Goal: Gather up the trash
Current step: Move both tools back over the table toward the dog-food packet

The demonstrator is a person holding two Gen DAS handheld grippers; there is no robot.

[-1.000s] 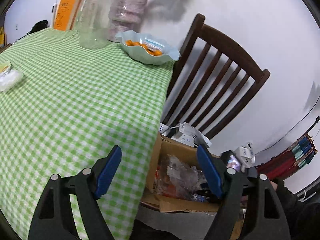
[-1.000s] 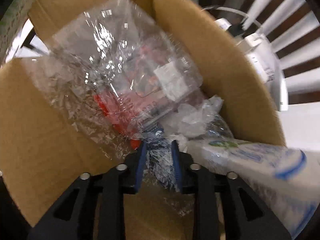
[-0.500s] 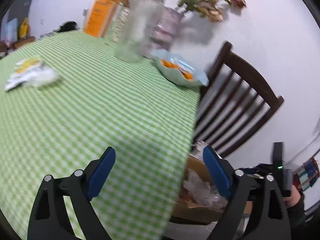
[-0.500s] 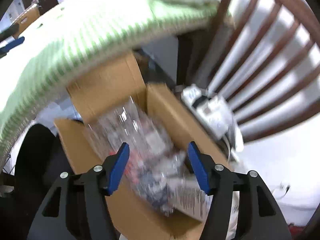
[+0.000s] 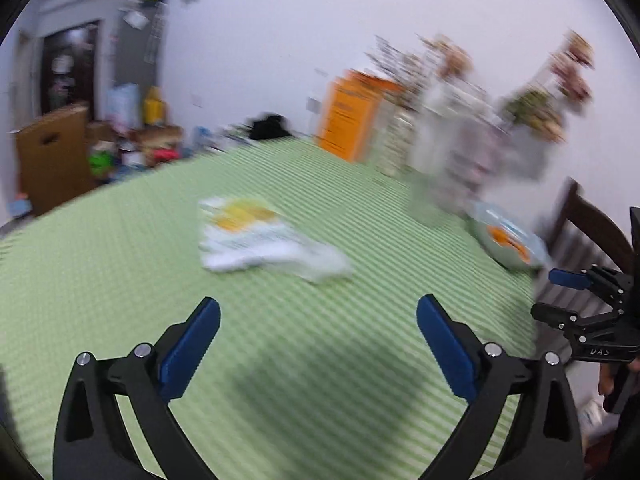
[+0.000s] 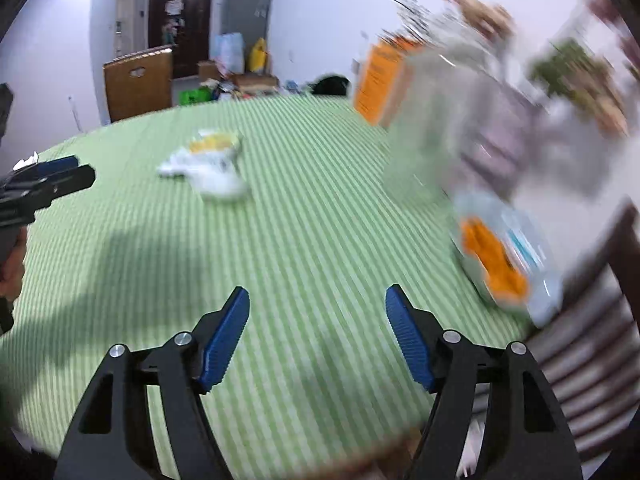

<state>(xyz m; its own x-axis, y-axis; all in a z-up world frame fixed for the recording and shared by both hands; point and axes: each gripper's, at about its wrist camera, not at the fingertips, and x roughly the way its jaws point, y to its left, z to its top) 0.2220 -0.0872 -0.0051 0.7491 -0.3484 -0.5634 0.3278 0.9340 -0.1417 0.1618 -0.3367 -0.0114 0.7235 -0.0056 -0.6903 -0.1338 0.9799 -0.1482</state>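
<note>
While both views blur, still easy to make out a table with a green checked tablecloth [image 5: 120,280] spread under both grippers.

Left gripper [image 5: 318,322]: jaws wide apart, just been opening more, nothing between the blue pads [image 5: 192,346]. Hangs over the near part of the cloth. Straight ahead of it, well apart, a white and yellow wrapper [image 5: 260,236] lying flat on the cloth: the trash. Ahead and to the right, a pale bowl with orange bits [image 5: 506,242] near the table edge, and beyond that a clear glass vase [image 5: 444,148] with dried flowers and an orange box [image 5: 352,118]. Off to the far right, the right gripper [image 5: 568,280] by a dark wooden chair [image 5: 588,220].

Right gripper [image 6: 318,330]: jaws apart too, just been opening, nothing between them. Same wrapper [image 6: 208,162] ahead and to the left, well apart. Bowl [image 6: 508,256] close on the right, vase [image 6: 432,120] behind it, chair [image 6: 592,344] at the right edge. Far left, tip of the left gripper [image 6: 48,176] over the cloth [image 6: 300,200].

Back of the room: a brown cardboard box [image 6: 138,82] and a dark door [image 6: 180,20].
</note>
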